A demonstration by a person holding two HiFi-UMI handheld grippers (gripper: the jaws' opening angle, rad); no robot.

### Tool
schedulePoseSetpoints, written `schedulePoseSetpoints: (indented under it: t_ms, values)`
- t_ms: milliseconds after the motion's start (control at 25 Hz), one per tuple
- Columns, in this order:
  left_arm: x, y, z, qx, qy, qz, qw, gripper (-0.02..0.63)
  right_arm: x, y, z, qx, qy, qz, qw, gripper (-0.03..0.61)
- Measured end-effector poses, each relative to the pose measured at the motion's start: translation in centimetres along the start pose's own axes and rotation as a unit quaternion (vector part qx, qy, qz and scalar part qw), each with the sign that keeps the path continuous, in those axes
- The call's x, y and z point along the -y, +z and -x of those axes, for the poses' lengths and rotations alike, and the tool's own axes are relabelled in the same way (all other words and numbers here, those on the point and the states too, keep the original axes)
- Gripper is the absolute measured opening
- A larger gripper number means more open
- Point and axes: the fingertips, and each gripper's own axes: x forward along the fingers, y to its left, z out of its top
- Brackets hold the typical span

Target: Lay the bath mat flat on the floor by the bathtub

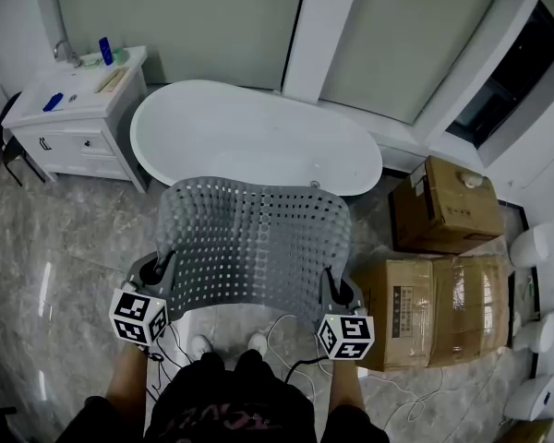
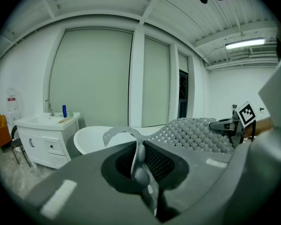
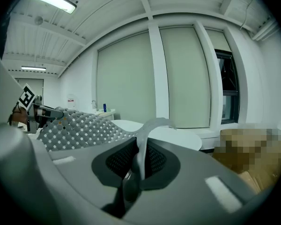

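Pinching the two near corners of the grey perforated bath mat (image 1: 249, 243), the left gripper (image 1: 159, 268) and right gripper (image 1: 336, 286) hold it spread above the floor (image 1: 65, 247) beside the bathtub (image 1: 258, 137), where a thin edge slipping free could drop it folded or crooked.
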Motion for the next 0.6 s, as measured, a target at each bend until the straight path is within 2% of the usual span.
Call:
schedulePoseSetpoints:
  t_ms: [600]
  values:
    - [3.2,-1.0,-0.9,-0.025,0.029,-0.005,0.9993,0.015,3.2,-2.3,-0.6,-0.011,0.038,-0.015,0.999,0.048]
